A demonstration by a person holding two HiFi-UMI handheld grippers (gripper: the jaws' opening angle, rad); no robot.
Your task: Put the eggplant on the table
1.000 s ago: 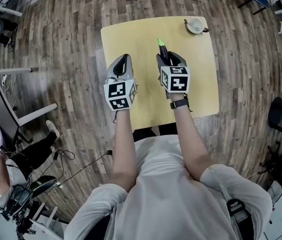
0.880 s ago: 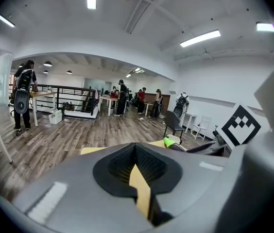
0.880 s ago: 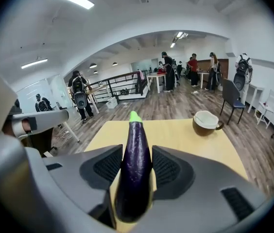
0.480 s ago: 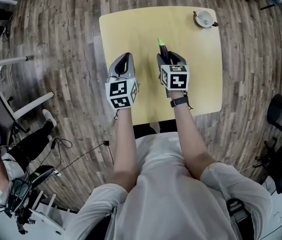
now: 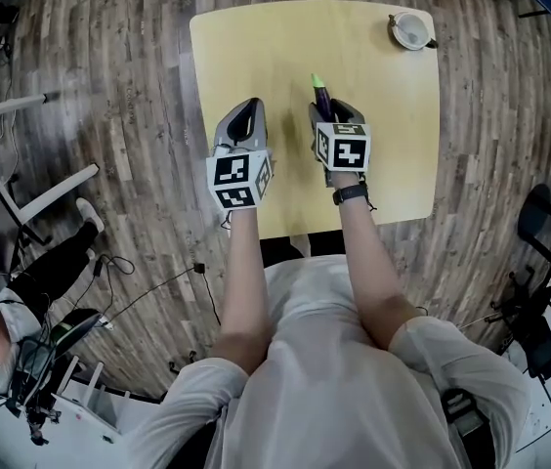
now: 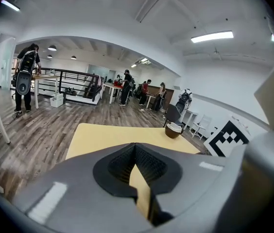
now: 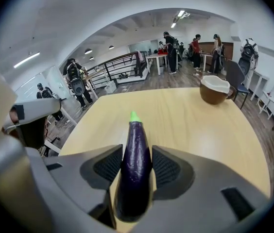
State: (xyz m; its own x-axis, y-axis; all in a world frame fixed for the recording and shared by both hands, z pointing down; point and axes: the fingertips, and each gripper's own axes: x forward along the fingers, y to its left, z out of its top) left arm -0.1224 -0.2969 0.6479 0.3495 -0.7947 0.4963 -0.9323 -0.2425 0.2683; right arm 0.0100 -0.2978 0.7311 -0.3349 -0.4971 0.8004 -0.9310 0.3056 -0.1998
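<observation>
Pointing its green tip away from the person, a glossy, dark purple, long eggplant (image 7: pixel 136 164) is held lengthwise by the right gripper (image 5: pixel 334 115), whose ribbed black fingers (image 7: pixel 168 168) are clenched on its thick middle from both sides. The stem end is left jutting forward past the fingertips, a hold judged to let the vegetable be laid flat once the fingers are released. It is carried over the middle of the pale yellow, square wooden counter (image 5: pixel 256 57); whether it already touches the surface cannot be told from any view.

The left gripper (image 5: pixel 240 123) is kept just beside the right one, apart from the eggplant, with its fingers (image 6: pixel 151 166) pressed together at the tips and nothing between them. It appears to be parked out of the way, not sharing the load.

A brown cup with a pale inside (image 5: pixel 410 30) is seen at the counter's far right corner, well apart from both grippers. Nothing is seen on the counter ahead of or beneath the eggplant, so no obstacle to setting it down is judged to exist. Around the counter, a wood-plank floor (image 5: pixel 129 86) is seen, and standing people (image 7: pixel 168 52) at desks are visible in the background.
</observation>
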